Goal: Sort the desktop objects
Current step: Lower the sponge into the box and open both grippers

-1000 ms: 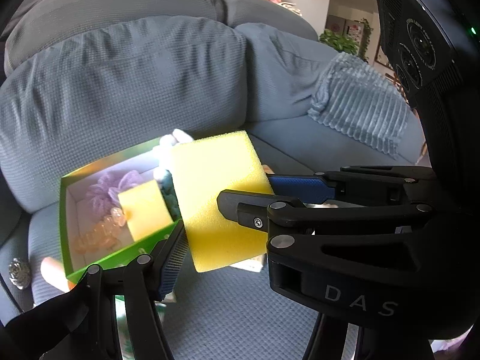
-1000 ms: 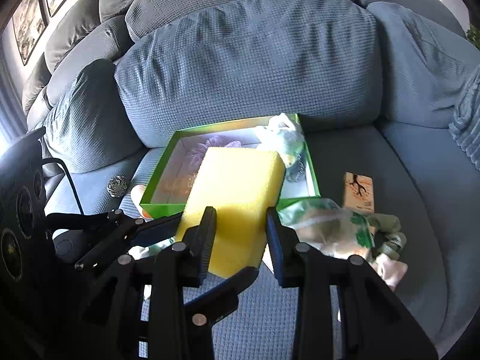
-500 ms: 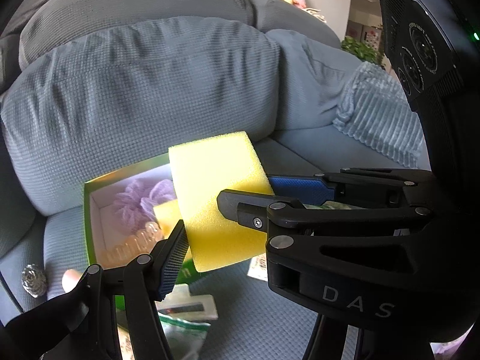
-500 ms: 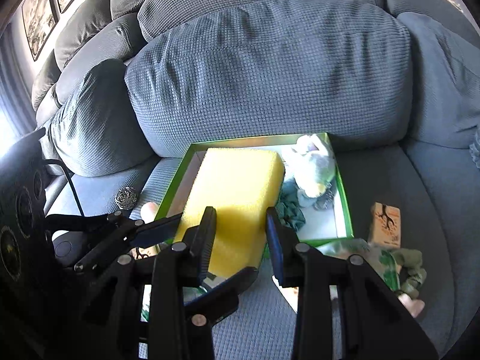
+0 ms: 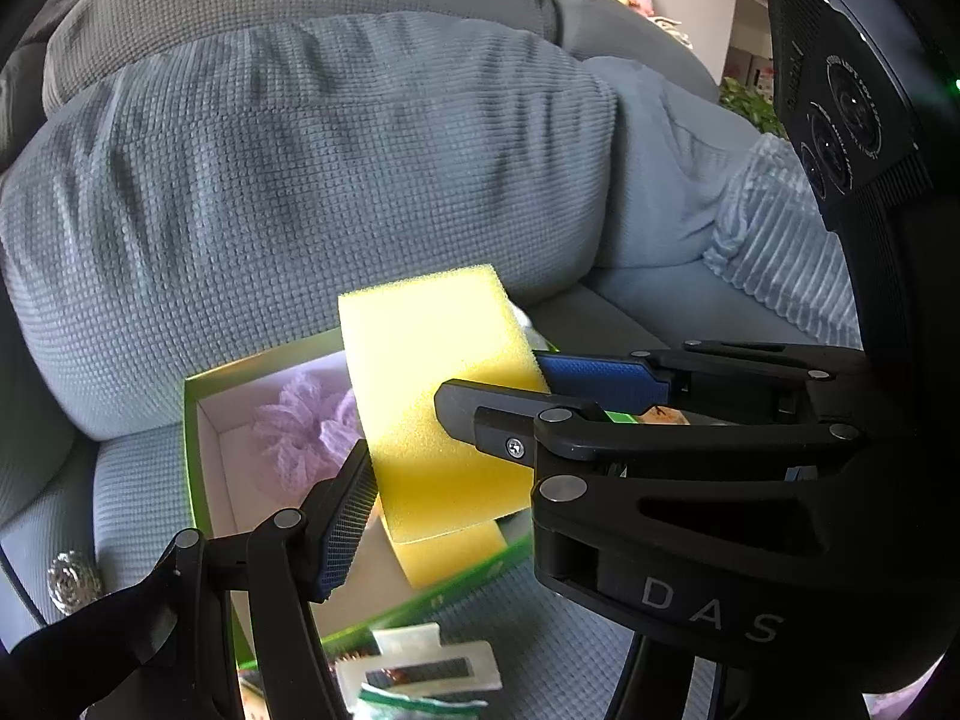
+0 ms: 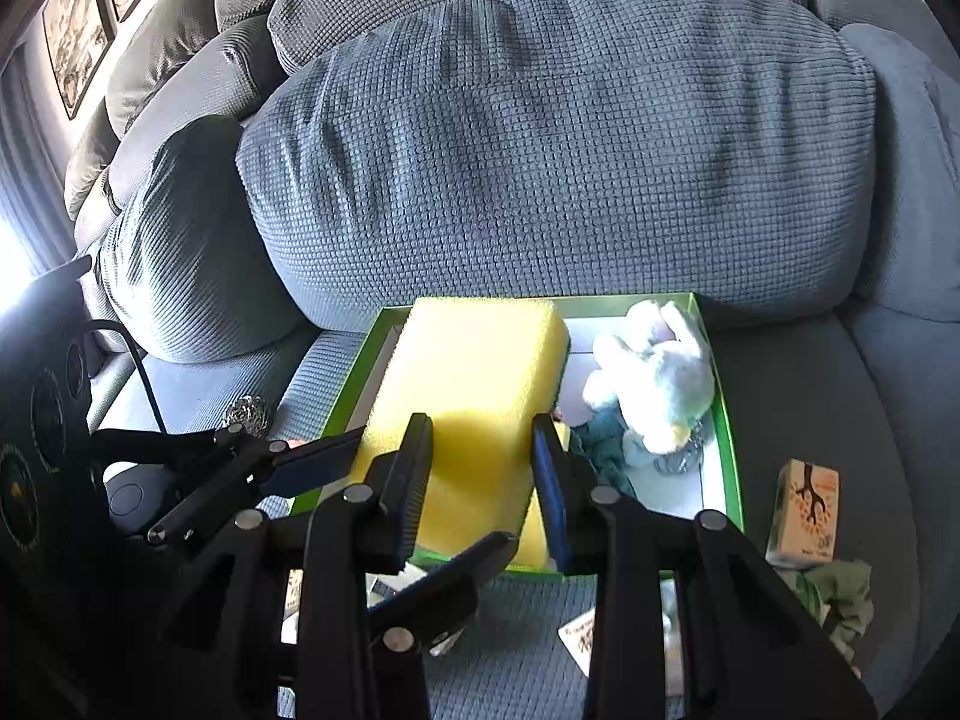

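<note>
The yellow sponge (image 6: 474, 414) sat clamped between the jaws of our right gripper (image 6: 480, 468), and our left gripper (image 5: 456, 438) pressed on its two other sides, so we held it with both tools at once. A second earlier the green box (image 6: 729, 450) lay off to the left and beyond the sponge; we had carried the sponge sideways until it hung directly over the box's left half. Just beyond our right fingertips and to their right, a pale plush toy (image 6: 654, 378) filled the box's far right corner; below the left gripper a lilac knitted piece (image 5: 300, 426) lay in the box. We judged the sponge ready to lower and release.
</note>
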Motion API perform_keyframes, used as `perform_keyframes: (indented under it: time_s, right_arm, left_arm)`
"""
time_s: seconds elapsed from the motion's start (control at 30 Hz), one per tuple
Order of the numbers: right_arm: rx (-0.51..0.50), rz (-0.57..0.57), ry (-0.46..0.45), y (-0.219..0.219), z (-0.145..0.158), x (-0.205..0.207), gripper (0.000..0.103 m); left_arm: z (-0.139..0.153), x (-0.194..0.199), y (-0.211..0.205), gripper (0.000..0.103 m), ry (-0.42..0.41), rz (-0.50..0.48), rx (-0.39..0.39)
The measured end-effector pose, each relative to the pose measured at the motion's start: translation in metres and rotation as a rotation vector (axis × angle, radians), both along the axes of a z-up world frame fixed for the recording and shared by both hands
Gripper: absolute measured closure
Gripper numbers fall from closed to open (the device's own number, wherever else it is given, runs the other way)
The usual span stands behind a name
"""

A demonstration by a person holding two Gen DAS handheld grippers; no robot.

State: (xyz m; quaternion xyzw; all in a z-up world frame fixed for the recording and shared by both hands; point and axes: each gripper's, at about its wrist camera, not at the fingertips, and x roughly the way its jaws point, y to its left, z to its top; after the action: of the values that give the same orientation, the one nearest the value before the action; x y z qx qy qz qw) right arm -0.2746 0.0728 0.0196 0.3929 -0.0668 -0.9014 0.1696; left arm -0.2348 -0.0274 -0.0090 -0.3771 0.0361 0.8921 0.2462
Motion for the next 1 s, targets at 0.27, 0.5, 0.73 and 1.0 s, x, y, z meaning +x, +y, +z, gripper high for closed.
perform_keyframes:
  time_s: [0.27,0.5,0.73,1.0]
  right_arm:
    - [-0.002,0.008,-0.022,-0.001,-0.010,-0.018,0.070]
    - [-0.005,0.001,-0.051,0.001,-0.025,-0.030,0.070]
    - [0.000,-0.017,-0.088,0.008,-0.043,-0.038,0.070]
    - [-0.005,-0.075,-0.132,0.019,-0.056,-0.041,0.043]
  left_arm:
    - [-0.010,-0.017,-0.004,0.038,-0.027,0.013,0.003]
    - [-0.026,-0.029,-0.006,0.038,-0.061,0.015,0.004]
    - [-0.044,-0.037,-0.002,0.038,-0.100,0.007,0.009]
    - [-0.058,-0.039,0.003,0.037,-0.137,0.036,-0.032]
